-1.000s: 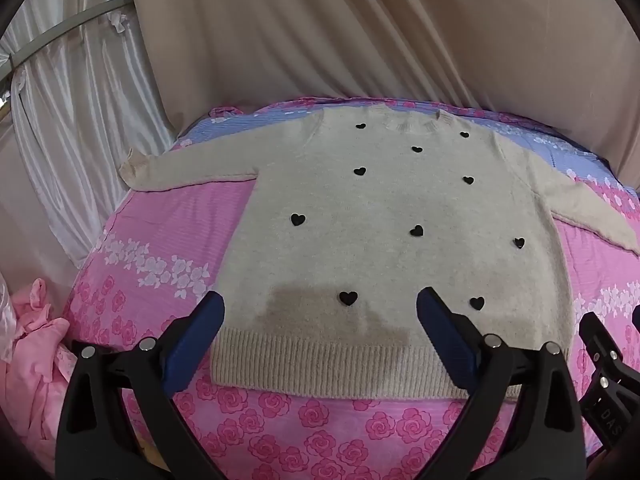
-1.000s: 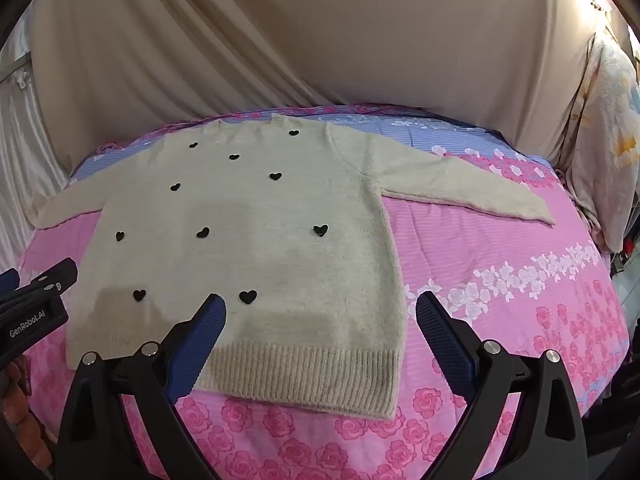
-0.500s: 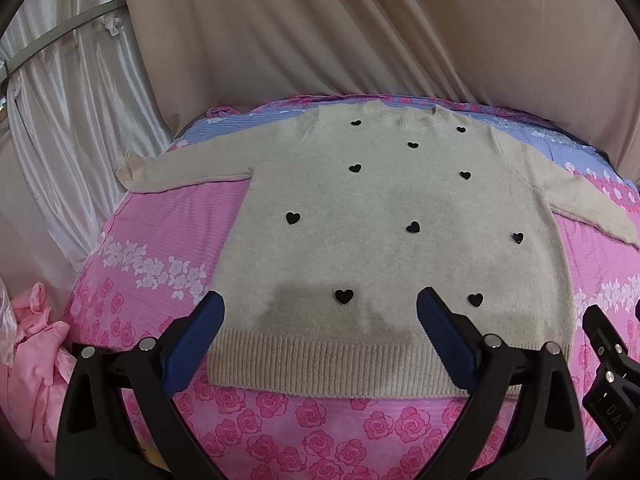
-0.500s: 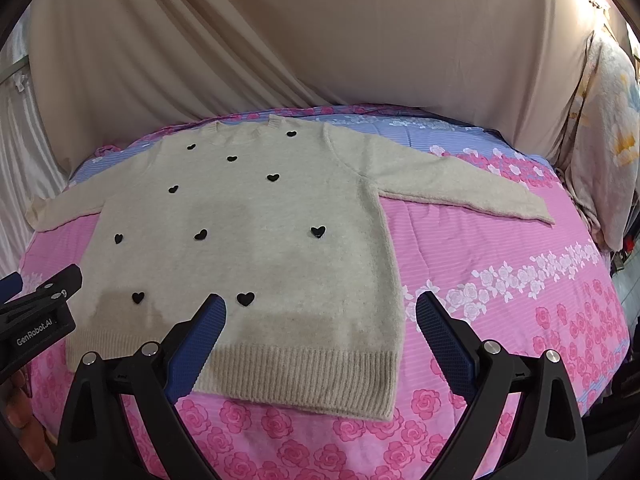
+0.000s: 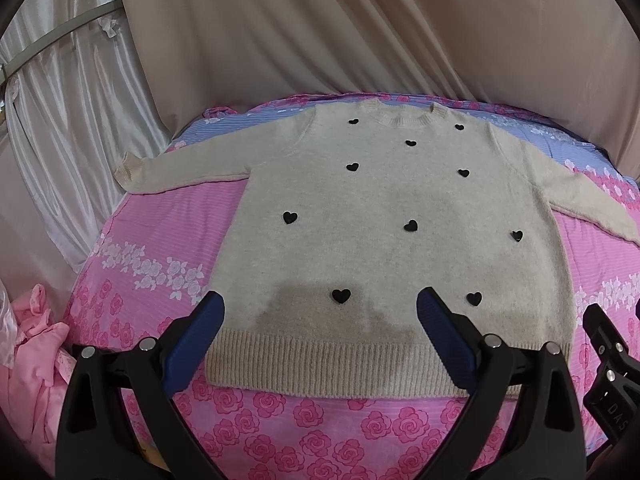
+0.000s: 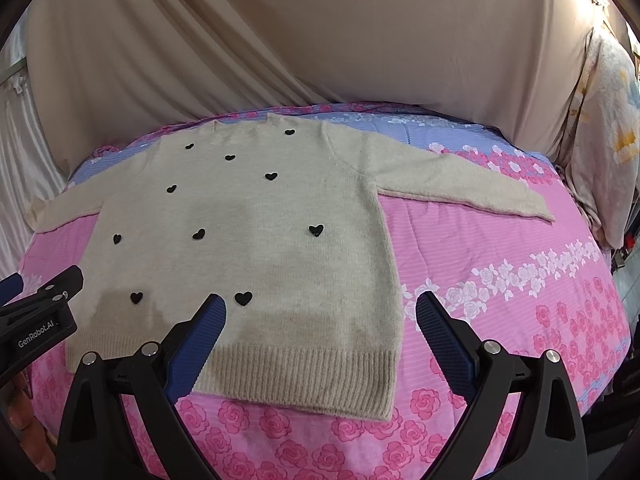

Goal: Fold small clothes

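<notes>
Beige sweater (image 5: 384,248) with black hearts spread flat on pink floral bed (image 5: 152,224), both sleeves out, left gripper (image 5: 320,312) and right gripper (image 6: 320,312) above its ribbed hem, jaws wide apart, holding nothing

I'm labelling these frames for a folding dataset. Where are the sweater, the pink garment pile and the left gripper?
sweater (image 5: 384,256), left wrist view, middle of its front.
pink garment pile (image 5: 34,364), left wrist view, crumpled fabric at the bed's edge.
left gripper (image 5: 320,324), left wrist view, midway between its open fingertips.
</notes>
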A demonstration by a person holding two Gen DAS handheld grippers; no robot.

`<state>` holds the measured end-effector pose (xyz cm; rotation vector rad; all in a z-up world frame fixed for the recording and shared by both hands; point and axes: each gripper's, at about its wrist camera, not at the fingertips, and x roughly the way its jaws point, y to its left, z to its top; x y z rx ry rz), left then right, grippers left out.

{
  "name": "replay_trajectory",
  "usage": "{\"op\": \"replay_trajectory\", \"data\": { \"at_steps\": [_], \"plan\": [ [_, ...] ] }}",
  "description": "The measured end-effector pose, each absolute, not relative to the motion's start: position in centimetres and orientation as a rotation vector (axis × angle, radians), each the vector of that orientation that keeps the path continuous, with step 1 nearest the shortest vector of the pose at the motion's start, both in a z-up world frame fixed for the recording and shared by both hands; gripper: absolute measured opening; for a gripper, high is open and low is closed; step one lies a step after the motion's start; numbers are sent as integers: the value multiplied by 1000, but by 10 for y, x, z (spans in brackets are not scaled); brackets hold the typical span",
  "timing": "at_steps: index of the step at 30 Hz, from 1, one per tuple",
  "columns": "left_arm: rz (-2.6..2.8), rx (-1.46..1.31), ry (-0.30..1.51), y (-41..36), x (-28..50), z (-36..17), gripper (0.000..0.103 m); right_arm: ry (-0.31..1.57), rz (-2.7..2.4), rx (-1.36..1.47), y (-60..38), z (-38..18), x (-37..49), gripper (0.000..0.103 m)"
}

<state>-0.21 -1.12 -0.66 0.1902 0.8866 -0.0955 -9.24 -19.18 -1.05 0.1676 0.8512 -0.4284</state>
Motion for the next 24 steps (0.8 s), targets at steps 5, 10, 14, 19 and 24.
{"op": "replay_trajectory", "data": {
  "at_steps": [5, 10, 14, 19, 24],
  "plan": [
    [-90, 192, 888, -11, -2, -9, 95, 852, -427, 168, -191, -11, -93, 94],
    [-89, 193, 889, -11, -2, -9, 95, 852, -429, 169, -192, -11, -92, 94],
    [-91, 193, 890, -10, -3, -10, 95, 854, -429, 170, -191, -12, -92, 94],
    [-91, 194, 891, -10, -3, -10, 95, 857, -428, 172, -191, -13, -91, 94],
    [-92, 195, 891, -8, -3, -12, 95, 860, -425, 173, -191, -14, -90, 94]
  ]
}}
